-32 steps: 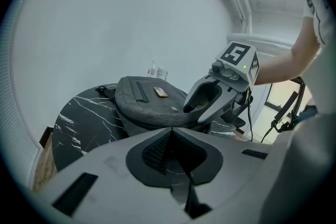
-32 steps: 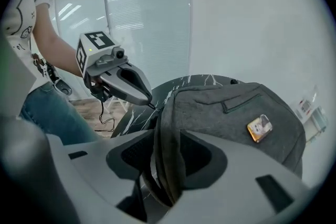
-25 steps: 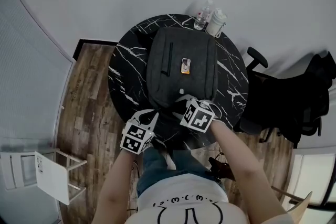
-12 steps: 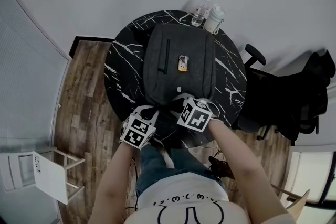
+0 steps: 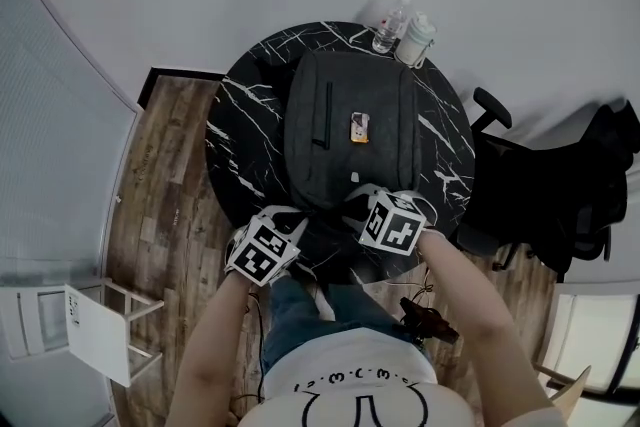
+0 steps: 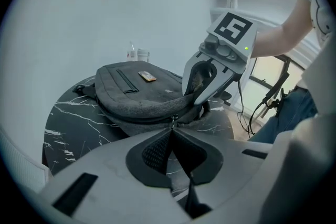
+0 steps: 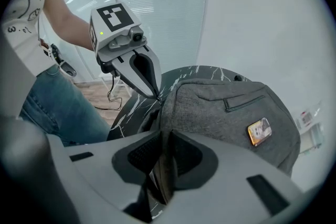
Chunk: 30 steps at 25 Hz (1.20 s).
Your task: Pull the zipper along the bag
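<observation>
A dark grey backpack (image 5: 348,130) with a small orange patch (image 5: 358,127) lies flat on the round black marble table (image 5: 245,115). My left gripper (image 6: 173,126) is shut on the metal zipper pull (image 6: 174,121) at the bag's near edge; in the head view the left gripper (image 5: 290,218) sits at the near left. My right gripper (image 7: 163,136) is closing, and its pads press on a fold of the bag's edge (image 7: 164,162). In the head view the right gripper (image 5: 358,195) is at the near right of the bag.
A clear bottle (image 5: 390,23) and a white cup (image 5: 414,41) stand at the table's far rim, behind the bag. A black office chair (image 5: 560,185) is to the right and a white stool (image 5: 95,330) at the lower left, on the wooden floor.
The right gripper has shifted slightly to the right along the bag's near edge. The left gripper has stayed at the zipper pull.
</observation>
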Motion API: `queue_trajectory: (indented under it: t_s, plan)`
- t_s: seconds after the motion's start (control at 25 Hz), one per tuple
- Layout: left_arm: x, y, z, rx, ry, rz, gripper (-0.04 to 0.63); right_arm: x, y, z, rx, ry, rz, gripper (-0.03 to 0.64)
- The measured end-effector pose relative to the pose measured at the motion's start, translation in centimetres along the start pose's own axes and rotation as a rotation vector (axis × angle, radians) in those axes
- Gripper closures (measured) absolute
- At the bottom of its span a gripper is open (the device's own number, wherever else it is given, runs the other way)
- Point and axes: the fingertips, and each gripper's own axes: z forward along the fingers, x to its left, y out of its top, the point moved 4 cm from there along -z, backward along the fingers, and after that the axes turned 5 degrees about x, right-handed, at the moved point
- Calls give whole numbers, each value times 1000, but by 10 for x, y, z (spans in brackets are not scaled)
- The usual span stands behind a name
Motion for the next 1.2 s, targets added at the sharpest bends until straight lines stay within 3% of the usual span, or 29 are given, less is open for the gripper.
queue_trajectory:
  t_s: [0.24, 0.84, 1.2]
  plan:
    - [-3, -1, 3, 23, -25, -30, 580, 7, -21, -11, 1, 16, -23, 505]
    - [29, 4, 15, 66, 20, -19, 580, 14, -70, -42, 21, 12, -65, 509]
    - [77, 8, 27, 127, 83, -28, 578, 16, -73, -41, 28, 24, -54, 509]
